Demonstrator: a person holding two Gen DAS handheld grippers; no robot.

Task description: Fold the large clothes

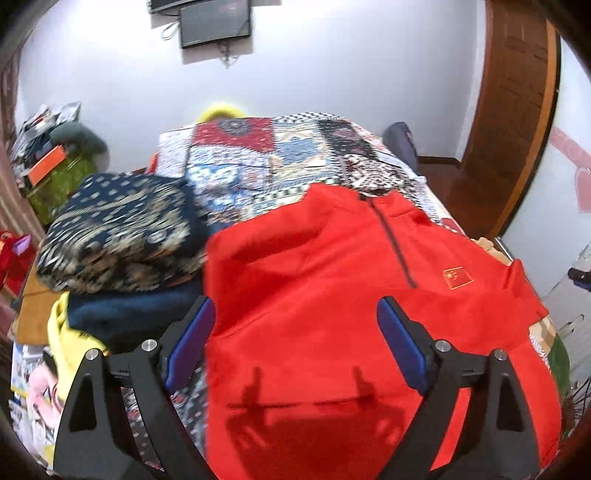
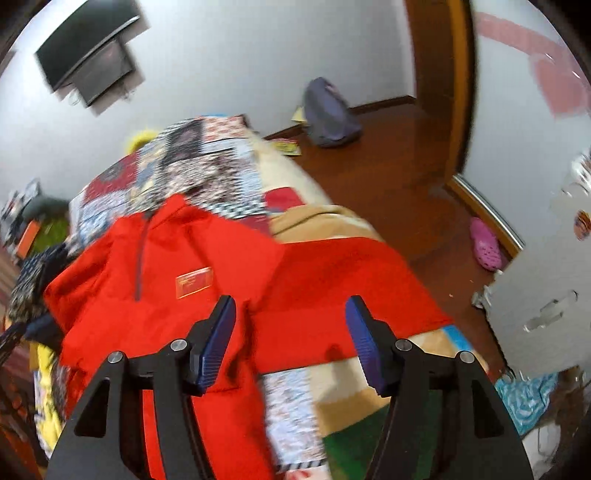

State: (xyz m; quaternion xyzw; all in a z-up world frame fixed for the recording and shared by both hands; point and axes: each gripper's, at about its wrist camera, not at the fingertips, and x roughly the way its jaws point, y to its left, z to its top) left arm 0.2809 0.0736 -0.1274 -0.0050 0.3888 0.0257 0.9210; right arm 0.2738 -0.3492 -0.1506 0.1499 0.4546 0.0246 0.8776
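A large red zip-neck top [image 1: 332,280] with a small flag patch lies spread front-up on a patchwork bed cover [image 1: 266,166]. In the left wrist view my left gripper [image 1: 295,314] hangs above the top's lower body, open wide, nothing between its blue pads [image 1: 400,343]. In the right wrist view the same red top [image 2: 207,266] lies with one sleeve reaching right toward the bed edge. My right gripper [image 2: 290,314] is above that sleeve and side, open, with nothing in it. Both views are motion-blurred.
A pile of dark patterned and blue clothes [image 1: 118,236] and a yellow garment [image 1: 66,343] lie left of the red top. A wooden floor [image 2: 399,184] runs along the bed's right side with a purple bag [image 2: 328,114] and a pink shoe [image 2: 485,245]. A screen [image 1: 214,22] hangs on the wall.
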